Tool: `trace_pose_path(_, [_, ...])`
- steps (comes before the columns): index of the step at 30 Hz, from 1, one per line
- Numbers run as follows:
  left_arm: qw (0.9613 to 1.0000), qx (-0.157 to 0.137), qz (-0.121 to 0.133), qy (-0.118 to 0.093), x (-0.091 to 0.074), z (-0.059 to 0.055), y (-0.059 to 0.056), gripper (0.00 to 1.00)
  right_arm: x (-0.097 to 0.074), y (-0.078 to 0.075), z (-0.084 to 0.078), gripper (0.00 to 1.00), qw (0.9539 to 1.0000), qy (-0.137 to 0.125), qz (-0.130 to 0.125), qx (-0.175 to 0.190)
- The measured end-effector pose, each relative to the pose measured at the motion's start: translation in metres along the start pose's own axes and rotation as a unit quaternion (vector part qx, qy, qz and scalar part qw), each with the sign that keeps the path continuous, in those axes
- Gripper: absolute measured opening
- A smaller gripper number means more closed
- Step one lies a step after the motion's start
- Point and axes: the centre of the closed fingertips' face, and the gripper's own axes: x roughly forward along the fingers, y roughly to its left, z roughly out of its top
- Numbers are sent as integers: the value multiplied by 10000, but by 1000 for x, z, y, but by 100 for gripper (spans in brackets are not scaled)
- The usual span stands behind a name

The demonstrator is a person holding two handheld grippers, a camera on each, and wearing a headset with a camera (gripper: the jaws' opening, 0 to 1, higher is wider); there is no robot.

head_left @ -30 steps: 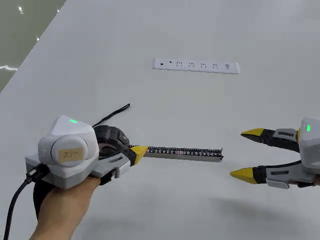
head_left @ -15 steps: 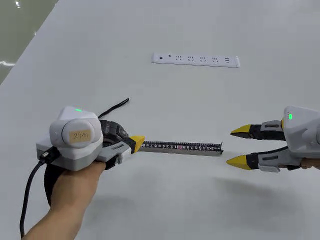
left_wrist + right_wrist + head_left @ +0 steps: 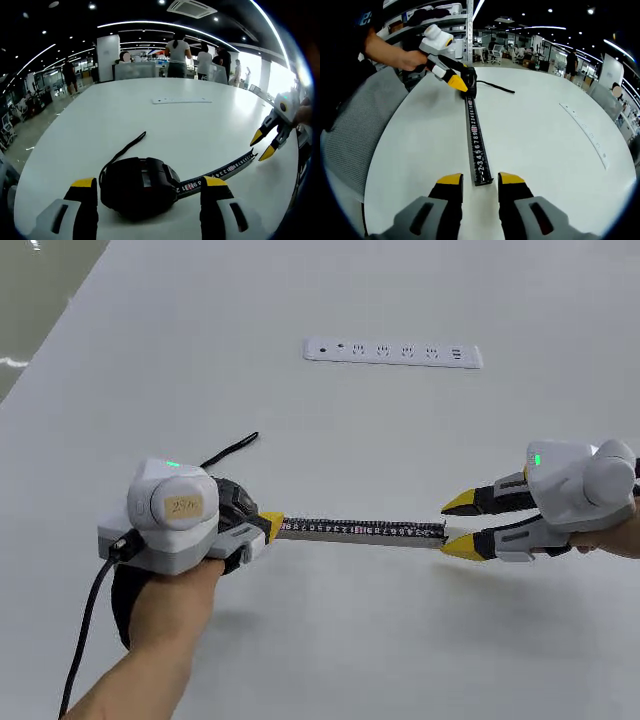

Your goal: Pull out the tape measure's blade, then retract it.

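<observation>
A black tape measure (image 3: 236, 502) rests on the white table (image 3: 330, 640), its case (image 3: 140, 187) held between the jaws of my left gripper (image 3: 149, 181), which is shut on it. The blade (image 3: 362, 531) lies pulled out flat toward the right. My right gripper (image 3: 461, 527) is open, with one yellow fingertip on each side of the blade's end and a small gap to each. In the right gripper view the numbered blade (image 3: 476, 135) runs from between my right gripper's (image 3: 481, 179) jaws up to the case and the left gripper (image 3: 445, 70).
A white power strip (image 3: 392, 353) lies flat further back on the table. The tape measure's black wrist strap (image 3: 228, 453) trails behind the case. A black cable (image 3: 90, 610) hangs from the left gripper. Several people (image 3: 177, 50) stand beyond the table's far edge.
My right gripper has moved left to the blade's end and its jaws have narrowed around it. The tape measure and the left gripper have stayed in place.
</observation>
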Motion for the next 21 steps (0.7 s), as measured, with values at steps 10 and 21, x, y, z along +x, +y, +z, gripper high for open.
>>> trace_pose_path(10, [9998,-159,68,47,7,-2,1,80,7,-1,-10,15,9998,189,70,-20])
trace_pose_path(21, [9991,-353,172,147,14,-7,6,78,7,-2,-12,14,9995,256,49,-160])
